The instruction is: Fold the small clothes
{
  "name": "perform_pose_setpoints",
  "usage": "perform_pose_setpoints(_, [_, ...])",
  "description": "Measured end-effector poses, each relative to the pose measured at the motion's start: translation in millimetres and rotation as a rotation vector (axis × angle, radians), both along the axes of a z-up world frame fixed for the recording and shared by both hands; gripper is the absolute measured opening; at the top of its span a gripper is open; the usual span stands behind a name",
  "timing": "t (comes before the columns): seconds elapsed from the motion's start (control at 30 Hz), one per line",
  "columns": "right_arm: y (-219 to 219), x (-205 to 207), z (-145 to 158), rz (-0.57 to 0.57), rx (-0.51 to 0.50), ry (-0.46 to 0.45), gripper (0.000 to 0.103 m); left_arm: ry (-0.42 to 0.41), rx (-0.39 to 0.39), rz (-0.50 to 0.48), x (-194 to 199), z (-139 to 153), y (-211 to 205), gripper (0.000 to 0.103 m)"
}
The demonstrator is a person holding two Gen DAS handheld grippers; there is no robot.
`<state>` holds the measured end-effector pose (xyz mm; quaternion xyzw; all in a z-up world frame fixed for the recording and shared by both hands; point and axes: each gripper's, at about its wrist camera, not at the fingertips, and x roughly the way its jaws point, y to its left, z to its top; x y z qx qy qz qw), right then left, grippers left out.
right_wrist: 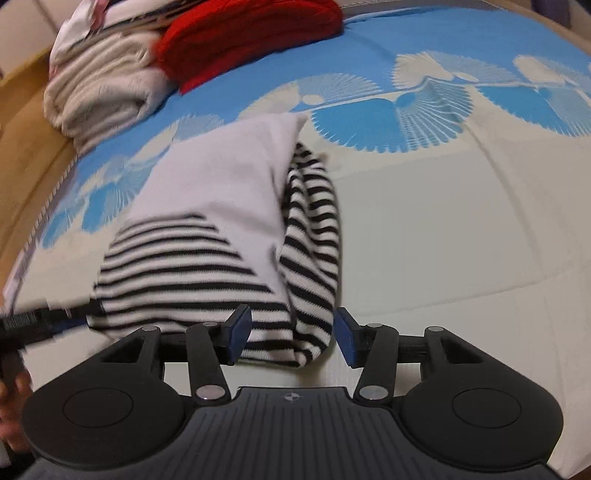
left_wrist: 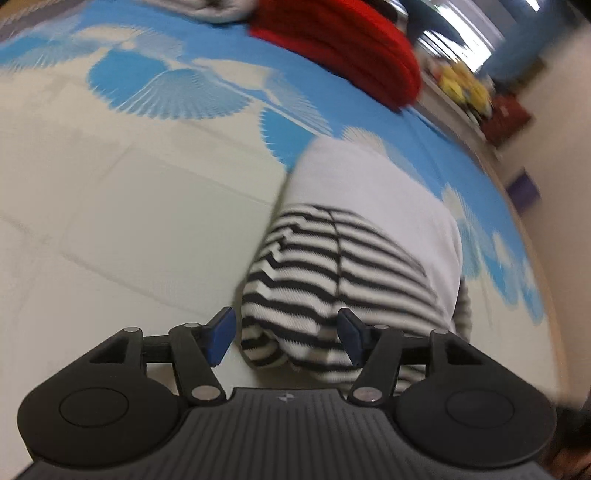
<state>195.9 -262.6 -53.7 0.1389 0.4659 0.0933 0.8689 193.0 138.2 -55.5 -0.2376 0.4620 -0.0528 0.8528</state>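
Observation:
A small garment, white with black-and-white striped parts (left_wrist: 332, 266), lies partly folded on the bed. My left gripper (left_wrist: 287, 338) is open, its blue pads on either side of the garment's near striped edge. In the right wrist view the same garment (right_wrist: 221, 206) lies ahead, with a striped sleeve (right_wrist: 314, 258) folded along its right side. My right gripper (right_wrist: 292, 339) is open, its pads on either side of the sleeve's near end. The left gripper's black body (right_wrist: 33, 325) shows at the left edge of that view.
The bed cover (left_wrist: 129, 206) is cream with a blue shell pattern. A folded red garment (right_wrist: 251, 33) and a cream fluffy one (right_wrist: 99, 92) are stacked at the far side. The bed's edge and a wooden floor (right_wrist: 22, 155) lie on the left.

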Motion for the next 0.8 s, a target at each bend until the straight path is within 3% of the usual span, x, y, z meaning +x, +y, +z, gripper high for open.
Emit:
perform_pose_setpoints(0.1, [12, 4, -6, 0.034, -0.019, 0.025, 0.05, -0.008, -0.037, 0.081, 10, 1, 8, 0.071])
perform_pose_setpoints(0.2, [23, 9, -10, 0.064, -0.048, 0.032, 0.048, 0.012, -0.04, 0.076, 21, -5, 4, 0.071])
perform_pose_setpoints(0.27, [26, 11, -14, 0.075, -0.07, 0.048, 0.035, 0.024, -0.072, 0.036, 28, -15, 0, 0.054])
perform_pose_setpoints(0.33, [27, 13, -18, 0.079, -0.098, 0.067, 0.003, 0.011, -0.074, 0.024, 28, -18, -5, 0.042])
perform_pose_setpoints(0.47, [20, 15, -15, 0.054, -0.131, 0.035, 0.001, 0.028, -0.113, -0.011, 18, -18, -15, 0.039])
perform_pose_setpoints(0.57, [9, 16, -14, 0.002, -0.172, 0.026, 0.001, 0.01, -0.028, -0.084, 17, -17, -27, 0.044])
perform_pose_setpoints(0.63, [6, 16, -14, 0.001, -0.159, 0.028, 0.001, 0.001, -0.013, -0.054, 15, -19, -22, 0.054])
perform_pose_setpoints(0.7, [9, 13, -15, 0.029, -0.156, 0.041, 0.001, 0.006, 0.022, -0.046, 12, -21, -19, 0.057])
perform_pose_setpoints(0.8, [13, 8, -24, 0.057, -0.231, 0.117, 0.001, -0.01, 0.159, -0.102, 10, -13, -30, 0.058])
